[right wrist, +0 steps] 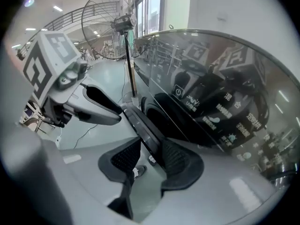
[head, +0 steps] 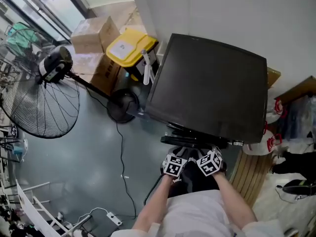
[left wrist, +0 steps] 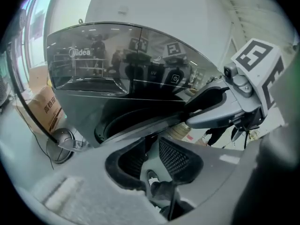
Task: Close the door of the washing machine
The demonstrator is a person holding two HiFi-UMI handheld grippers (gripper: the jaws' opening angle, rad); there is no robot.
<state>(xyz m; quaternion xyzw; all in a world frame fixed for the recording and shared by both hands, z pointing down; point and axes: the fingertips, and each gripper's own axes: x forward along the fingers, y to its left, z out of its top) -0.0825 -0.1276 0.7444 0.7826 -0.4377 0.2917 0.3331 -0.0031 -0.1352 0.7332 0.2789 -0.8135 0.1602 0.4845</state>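
The dark washing machine stands against the wall. Its round door hangs ajar at the front, low in the head view. Both grippers are at that door, side by side. In the left gripper view the door's rim runs into the fingertips of my left gripper, and the pads close on it there. In the right gripper view the rim passes between the mesh pads of my right gripper. Those jaws stand wide, with a gap on the rim's left side. In the head view only the marker cubes show.
A large standing fan with a round base stands left of the machine. Cardboard boxes and a yellow-lidded bin sit behind it. A cable crosses the floor to a power strip. Bags lie at the right.
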